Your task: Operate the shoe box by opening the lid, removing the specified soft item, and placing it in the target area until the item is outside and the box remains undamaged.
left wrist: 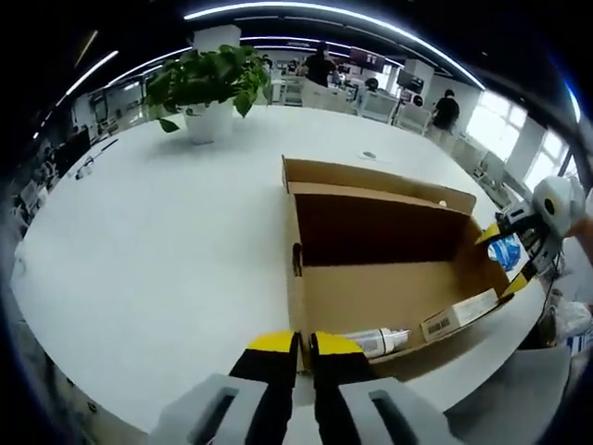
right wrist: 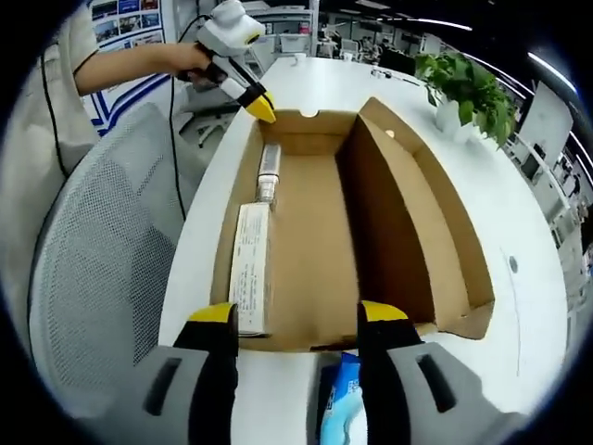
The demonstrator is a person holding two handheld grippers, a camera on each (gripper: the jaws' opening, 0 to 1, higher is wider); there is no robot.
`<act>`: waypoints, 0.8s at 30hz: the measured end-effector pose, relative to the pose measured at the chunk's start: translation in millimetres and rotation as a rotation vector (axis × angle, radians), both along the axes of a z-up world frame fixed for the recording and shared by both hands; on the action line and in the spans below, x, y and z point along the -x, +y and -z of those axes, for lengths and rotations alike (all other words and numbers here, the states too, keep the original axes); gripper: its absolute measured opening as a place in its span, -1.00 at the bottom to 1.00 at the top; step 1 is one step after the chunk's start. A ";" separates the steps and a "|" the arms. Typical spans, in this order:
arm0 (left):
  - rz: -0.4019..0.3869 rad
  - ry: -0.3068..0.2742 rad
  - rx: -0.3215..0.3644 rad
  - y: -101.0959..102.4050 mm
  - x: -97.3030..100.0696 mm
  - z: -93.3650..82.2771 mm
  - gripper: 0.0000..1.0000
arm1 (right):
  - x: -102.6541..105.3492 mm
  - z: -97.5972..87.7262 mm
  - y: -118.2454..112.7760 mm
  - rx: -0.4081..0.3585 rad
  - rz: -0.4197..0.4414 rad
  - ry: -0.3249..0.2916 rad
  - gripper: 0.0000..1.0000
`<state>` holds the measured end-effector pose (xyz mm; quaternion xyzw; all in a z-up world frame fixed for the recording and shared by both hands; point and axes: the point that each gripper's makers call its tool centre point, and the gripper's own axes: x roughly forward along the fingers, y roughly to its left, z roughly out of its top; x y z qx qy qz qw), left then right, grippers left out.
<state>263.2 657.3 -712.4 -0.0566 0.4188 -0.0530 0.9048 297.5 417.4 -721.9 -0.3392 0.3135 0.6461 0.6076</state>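
Holding the shoe box (right wrist: 315,241) from both ends, you have it pinned on the white bench (left wrist: 139,260) with the lid folded back and standing open along the far side. Your left gripper (left wrist: 304,345) sits at one short end wall, its jaws nearly together on or just over the cardboard edge; the view is too low to confirm contact, so I cannot tell whether they bite. Your right gripper (right wrist: 296,320) stands with jaws spread wide at the opposite end. A blue soft packet (right wrist: 341,408) lies between and below those jaws, outside the box on the bench, apparently the removed item. Inside remain a long flat carton (right wrist: 250,269) and a tube (right wrist: 269,171) along one wall. The box shows no tears. A potted plant (left wrist: 208,88) stands well apart.
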 end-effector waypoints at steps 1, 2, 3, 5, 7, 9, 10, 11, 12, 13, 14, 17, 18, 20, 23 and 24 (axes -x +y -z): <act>-0.002 -0.001 0.001 0.0 0.0 0.0 -0.89 | 0.3 2.4 2.0 0.010 -0.012 0.004 -0.05; -0.005 -0.002 0.003 0.1 0.0 0.0 -0.89 | 0.6 3.8 3.2 0.016 -0.018 0.007 -0.05; -0.006 -0.003 0.005 0.1 0.0 0.0 -0.89 | 0.5 5.7 4.9 0.021 -0.026 0.007 -0.05; -0.011 -0.004 0.012 0.2 0.3 0.0 -0.89 | 0.6 6.1 6.3 0.027 -0.037 0.014 -0.03; -0.015 -0.007 0.015 0.5 -0.1 0.3 -0.89 | -4.6 5.5 7.9 0.027 -0.034 0.003 -0.01; -0.018 -0.008 0.017 0.4 -0.2 0.3 -0.89 | -7.9 5.0 8.0 0.033 -0.032 0.002 0.01; -0.019 -0.007 0.019 0.5 -0.4 0.4 -0.89 | -8.9 4.8 8.0 0.035 -0.033 0.000 0.01; -0.020 -0.006 0.019 0.5 -0.4 0.5 -0.89 | -10.5 5.1 7.6 0.036 -0.035 -0.005 0.01; -0.020 -0.006 0.018 0.3 -0.5 0.5 -0.89 | -13.1 4.7 7.4 0.037 -0.033 -0.008 0.01; -0.020 -0.007 0.017 0.3 -0.5 0.5 -0.90 | -14.8 4.2 7.1 0.038 -0.031 -0.012 0.00; -0.020 -0.006 0.017 0.1 -0.4 0.4 -0.90 | -17.2 3.8 6.7 0.039 -0.029 -0.021 -0.03; -0.022 -0.006 0.017 0.0 -0.4 0.4 -0.90 | -17.4 0.7 5.9 0.035 -0.035 -0.024 -0.17; -0.022 -0.006 0.018 0.0 -0.4 0.4 -0.90 | -14.9 -0.6 6.9 0.028 -0.038 -0.013 -0.13; -0.023 -0.005 0.018 0.2 -0.6 0.4 -0.90 | -7.5 -2.7 7.8 0.023 -0.057 0.003 -0.10; -0.024 -0.004 0.018 0.3 -0.6 0.4 -0.90 | -1.5 -1.8 8.7 0.026 -0.074 0.014 -0.16; -0.025 -0.004 0.018 0.2 -0.6 0.4 -0.90 | -0.4 -1.2 9.0 0.027 -0.077 0.017 -0.16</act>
